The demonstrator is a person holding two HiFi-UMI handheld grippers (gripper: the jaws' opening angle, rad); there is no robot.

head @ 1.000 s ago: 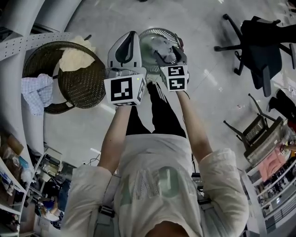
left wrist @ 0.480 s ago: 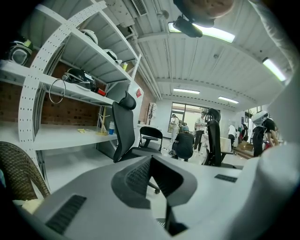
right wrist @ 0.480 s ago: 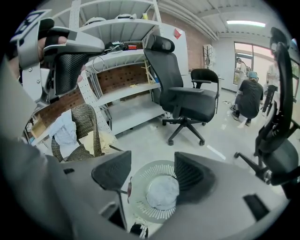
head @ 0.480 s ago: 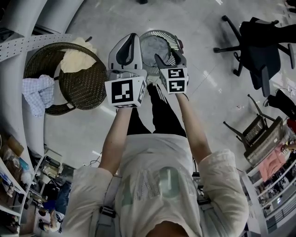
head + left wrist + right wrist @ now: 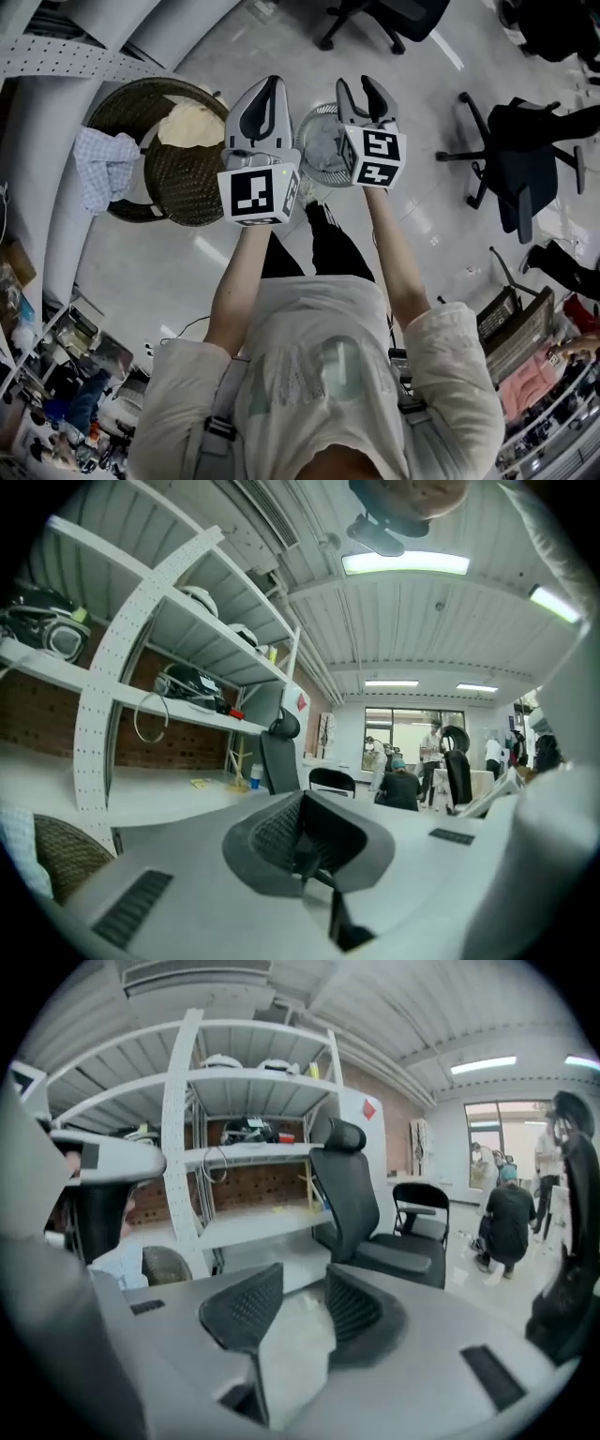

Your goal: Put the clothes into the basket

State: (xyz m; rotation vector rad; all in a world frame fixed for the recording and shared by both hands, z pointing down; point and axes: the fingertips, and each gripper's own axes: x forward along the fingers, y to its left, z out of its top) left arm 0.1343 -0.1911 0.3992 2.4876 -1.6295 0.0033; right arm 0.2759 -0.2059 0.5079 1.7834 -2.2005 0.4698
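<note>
Both tools have come up away from the round mesh bin (image 5: 323, 141), where the right one was reaching a second ago, and are now held high in front of the person. At far left a blue checked cloth (image 5: 105, 167) droops over the rim of the wicker basket (image 5: 173, 183), seemingly more outside than in, and a cream cloth (image 5: 190, 124) lies inside. The left tool (image 5: 265, 94) has its jaws together with nothing in them. Whether the bin holds any clothing I cannot tell. The right tool (image 5: 364, 92) has its jaws partly apart. They have just been closing, and only floor shows between them. The checked cloth should be light, limp and easy to grip. It will likely sag and trail, so I would pinch a bunched fold at the rim rather than a loose corner.
</note>
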